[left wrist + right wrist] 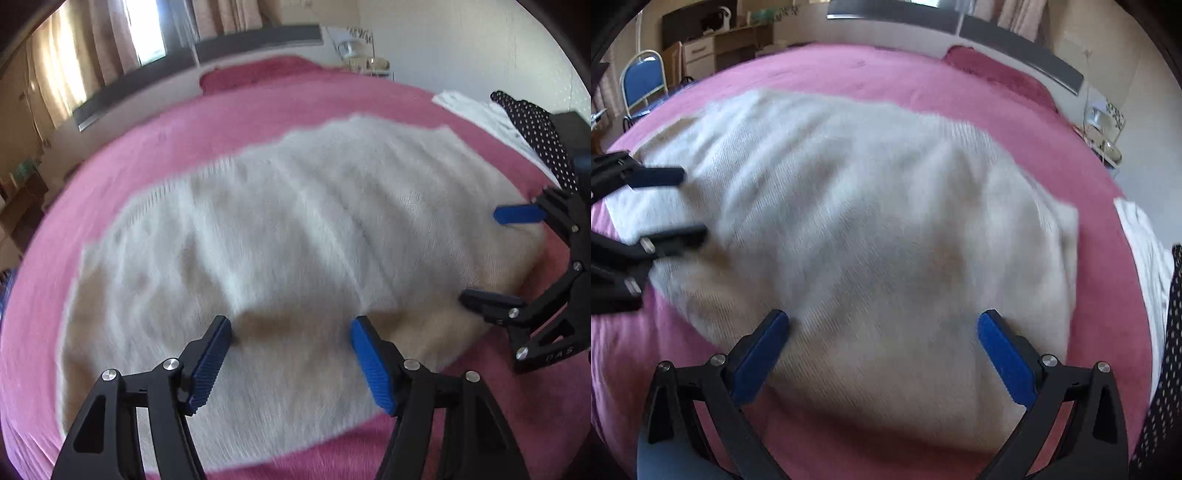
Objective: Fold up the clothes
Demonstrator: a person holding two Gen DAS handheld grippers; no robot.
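A cream knitted garment (280, 229) lies spread flat on a pink bed cover (155, 147); the same garment (871, 221) fills the right wrist view. My left gripper (290, 328) hovers over its near edge, open, nothing between the blue pads. My right gripper (882, 321) is also open above the garment's near part, holding nothing. In the left wrist view the right gripper (480, 254) comes in from the right edge over the garment's right end. The left gripper (690, 205) shows at the left edge of the right wrist view. Both views are blurred.
A white cloth (476, 110) and a dark polka-dot garment (535, 136) lie at the bed's right side. A dark pink pillow (258, 72) sits by the headboard. A blue chair (642, 85) and a desk (738, 40) stand beyond the bed. A bedside table (1104, 133) holds small items.
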